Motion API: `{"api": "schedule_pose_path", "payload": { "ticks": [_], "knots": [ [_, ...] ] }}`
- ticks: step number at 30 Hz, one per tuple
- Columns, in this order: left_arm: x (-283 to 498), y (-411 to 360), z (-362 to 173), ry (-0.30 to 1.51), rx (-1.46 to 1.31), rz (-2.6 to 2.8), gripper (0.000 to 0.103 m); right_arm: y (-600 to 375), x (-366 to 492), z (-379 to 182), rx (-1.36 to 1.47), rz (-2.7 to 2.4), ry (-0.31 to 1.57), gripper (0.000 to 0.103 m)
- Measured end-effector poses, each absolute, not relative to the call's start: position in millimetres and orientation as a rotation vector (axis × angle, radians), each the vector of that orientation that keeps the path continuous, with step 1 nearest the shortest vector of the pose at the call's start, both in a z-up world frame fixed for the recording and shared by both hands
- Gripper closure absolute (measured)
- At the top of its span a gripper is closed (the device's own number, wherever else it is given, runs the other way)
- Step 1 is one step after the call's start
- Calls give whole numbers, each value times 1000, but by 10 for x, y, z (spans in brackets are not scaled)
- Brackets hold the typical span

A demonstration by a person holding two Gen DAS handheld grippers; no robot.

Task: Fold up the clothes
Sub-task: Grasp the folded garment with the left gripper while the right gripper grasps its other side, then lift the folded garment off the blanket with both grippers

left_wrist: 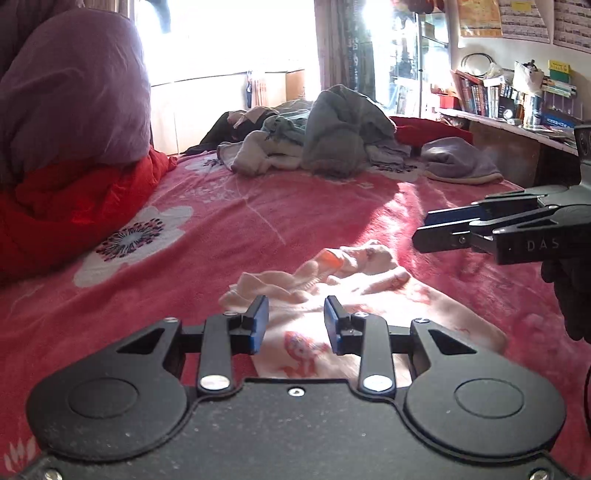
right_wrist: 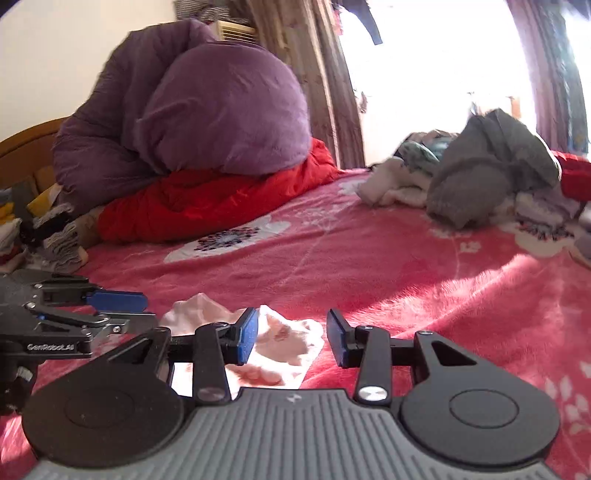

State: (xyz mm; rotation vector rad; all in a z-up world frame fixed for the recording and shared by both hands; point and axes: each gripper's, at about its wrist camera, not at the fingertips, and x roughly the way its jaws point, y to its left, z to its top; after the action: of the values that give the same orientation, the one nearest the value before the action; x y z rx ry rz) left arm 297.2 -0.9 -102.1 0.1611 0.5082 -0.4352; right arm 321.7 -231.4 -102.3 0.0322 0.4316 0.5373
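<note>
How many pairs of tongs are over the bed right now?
2: the left tongs open above the crumpled pale pink printed garment, and the right tongs open at its edge.

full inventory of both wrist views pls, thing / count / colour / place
small garment: 1, pale pink with red print, crumpled on the blanket in front of both grippers
blanket: 1, pink-red with white flowers, covers the bed
quilt: 1, purple, heaped at the head of the bed
quilt under it: 1, red, beneath the purple one
clothes pile: 1 heap, grey, white, teal and dark, far end of bed
folded cloth: 1, lilac-grey, right of the pile
books: many, mixed colours, shelf at right
window: 1, bright, behind the bed
left gripper: 1, black with blue fingers, open over the garment
right gripper: 1, black with blue fingers, open
</note>
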Motion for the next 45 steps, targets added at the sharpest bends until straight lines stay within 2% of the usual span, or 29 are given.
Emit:
{"api": "schedule_pose_path", "payload": {
  "ticks": [2, 7, 9, 12, 14, 17, 19, 22, 23, 28, 33, 35, 37, 40, 42, 45],
  "knots": [
    [2916, -90, -1131, 551, 200, -445, 72, -2154, 3004, -998, -53, 592, 415, 63],
    [2824, -268, -1426, 606, 282, -451, 71, -1937, 2885, -1370, -129, 561, 585, 64],
    [2782, -244, -1332, 586, 257, -434, 71, -1923, 2811, -1452, -156, 536, 569, 64],
    [2803, -260, -1292, 562, 261, -437, 71, -1976, 2590, -1217, -153, 479, 434, 63],
    [2867, -289, -1310, 567, 272, -445, 71, -1991, 2543, -1168, -133, 488, 416, 65],
    [2964, -331, -1338, 576, 287, -456, 71, -1882, 2582, -1207, -202, 500, 418, 64],
    [3028, -360, -1357, 581, 298, -464, 71, -1793, 2674, -1295, -230, 516, 492, 62],
    [3080, -358, -1393, 581, 310, -479, 70, -1772, 2791, -1342, -225, 553, 573, 67],
    [3114, -330, -1336, 559, 294, -476, 70, -1809, 2819, -1276, -205, 554, 558, 69],
    [3289, -136, -1142, 476, 180, -458, 70, -1922, 3154, -1107, -169, 522, 483, 69],
    [3447, -116, -1321, 539, 182, -450, 70, -1900, 3458, -1293, -121, 531, 513, 69],
    [3497, -121, -1400, 587, 172, -435, 67, -1816, 3513, -1420, -164, 521, 553, 67],
    [3484, -113, -1351, 583, 158, -430, 66, -1823, 3527, -1461, -147, 517, 575, 66],
    [3474, -86, -1315, 581, 140, -411, 66, -1884, 3435, -1325, -126, 487, 484, 67],
    [3498, -61, -1372, 606, 122, -392, 60, -1925, 3490, -1337, -85, 468, 527, 64],
    [3458, 39, -1279, 604, 57, -394, 60, -1895, 3469, -1416, -100, 460, 556, 63]
  ]
}}
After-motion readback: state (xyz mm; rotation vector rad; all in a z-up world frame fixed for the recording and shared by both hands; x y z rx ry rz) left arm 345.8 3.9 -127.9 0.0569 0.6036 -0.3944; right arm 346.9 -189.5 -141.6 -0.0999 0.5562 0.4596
